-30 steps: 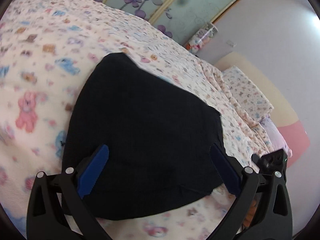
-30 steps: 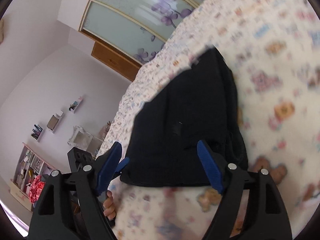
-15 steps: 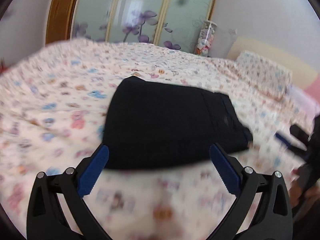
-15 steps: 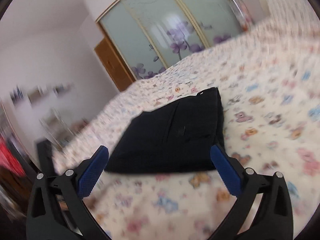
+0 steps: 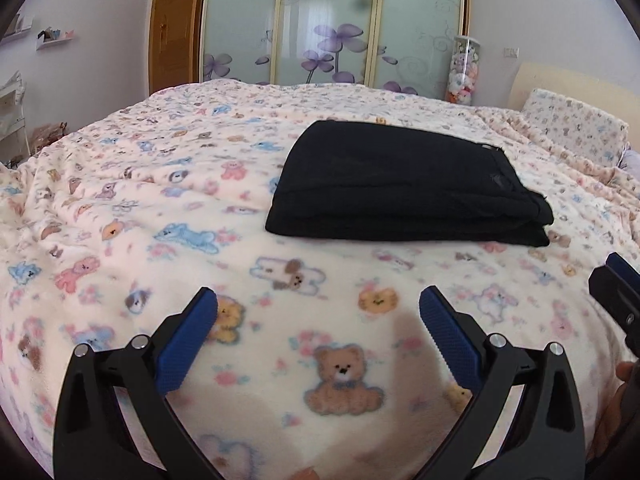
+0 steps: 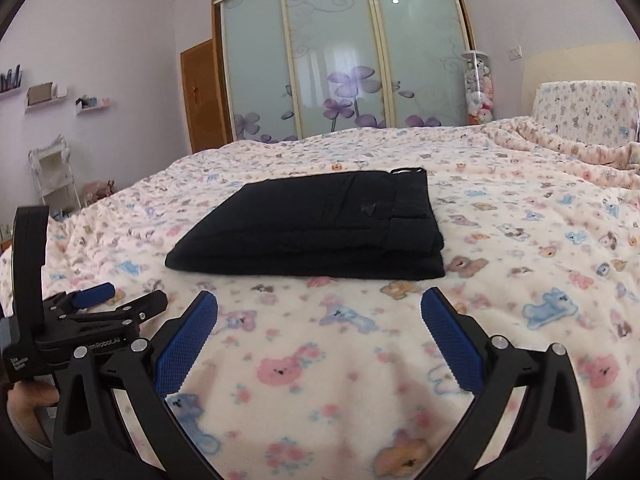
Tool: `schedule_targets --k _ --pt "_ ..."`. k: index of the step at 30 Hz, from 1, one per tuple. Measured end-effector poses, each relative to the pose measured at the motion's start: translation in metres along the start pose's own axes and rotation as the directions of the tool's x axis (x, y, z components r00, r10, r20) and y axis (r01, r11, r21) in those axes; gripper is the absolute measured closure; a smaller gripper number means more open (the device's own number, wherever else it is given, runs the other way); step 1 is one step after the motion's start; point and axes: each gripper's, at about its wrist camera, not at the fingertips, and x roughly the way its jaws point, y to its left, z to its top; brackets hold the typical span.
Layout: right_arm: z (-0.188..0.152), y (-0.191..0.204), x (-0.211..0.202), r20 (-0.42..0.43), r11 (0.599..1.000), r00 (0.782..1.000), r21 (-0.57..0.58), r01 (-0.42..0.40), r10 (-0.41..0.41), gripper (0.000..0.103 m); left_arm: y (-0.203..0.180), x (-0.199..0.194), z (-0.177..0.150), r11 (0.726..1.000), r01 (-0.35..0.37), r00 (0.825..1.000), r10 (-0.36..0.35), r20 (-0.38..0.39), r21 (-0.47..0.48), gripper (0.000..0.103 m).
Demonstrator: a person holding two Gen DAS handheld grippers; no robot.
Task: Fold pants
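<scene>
Your left gripper [image 5: 318, 320] and right gripper [image 6: 319, 320] both hang with jaws spread wide and nothing between them, low over the near part of the bed, clear of the cloth. The black pants [image 6: 316, 224] lie folded into a flat stacked rectangle on the bear-print blanket [image 5: 132, 208], ahead of both grippers and apart from them. Behind the bed stand the frosted wardrobe doors [image 6: 340, 60] with purple flowers, and a pillow [image 5: 576, 130] sits at the right.

Black pants [image 5: 404, 188] lie folded in a flat stack on the bed
</scene>
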Motion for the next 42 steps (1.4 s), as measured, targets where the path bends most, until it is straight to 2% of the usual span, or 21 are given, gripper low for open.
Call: schedule_targets --k 5,13,16,20,24,29,34,42 --pt "-0.007 -0.003 0.006 -0.035 1.000 0.999 0.028 0.009 -0.008 0.001 0.002 -0.005 -0.002 1.000 -0.009 1.000 0.009 0.029 -0.005 0.002" --pt "-0.010 -0.004 0.009 -0.055 0.998 0.997 0.040 0.050 -0.048 0.001 0.000 -0.004 -0.002 1.000 -0.024 1.000 0.024 0.020 -0.001 0.002" --pt "-0.010 -0.005 0.009 -0.054 0.996 0.996 0.045 0.076 -0.074 0.001 0.001 -0.004 -0.002 1.000 -0.028 0.999 0.028 0.023 -0.005 0.002" --pt "-0.011 -0.004 0.009 -0.059 0.986 0.986 0.039 0.161 -0.158 0.001 0.006 -0.010 -0.001 0.998 -0.051 0.998 0.052 0.043 -0.032 0.002" --pt "-0.012 0.004 0.011 -0.056 0.970 0.969 -0.010 0.242 -0.243 0.001 0.008 -0.016 0.001 0.993 -0.119 0.991 0.120 0.060 -0.019 0.002" --pt "-0.013 0.014 0.008 -0.020 0.963 0.965 -0.076 0.260 -0.262 0.001 0.007 -0.023 0.004 0.980 -0.197 0.976 0.193 0.097 0.031 0.002" --pt "-0.012 0.008 0.008 -0.025 0.971 0.971 -0.054 0.235 -0.236 0.001 0.007 -0.016 0.002 0.987 -0.154 0.986 0.152 0.063 0.041 0.002" --pt "-0.013 0.010 0.009 -0.028 0.972 0.973 -0.057 0.227 -0.229 0.001 -0.003 -0.016 -0.002 0.988 -0.133 0.989 0.128 0.075 0.078 0.002"
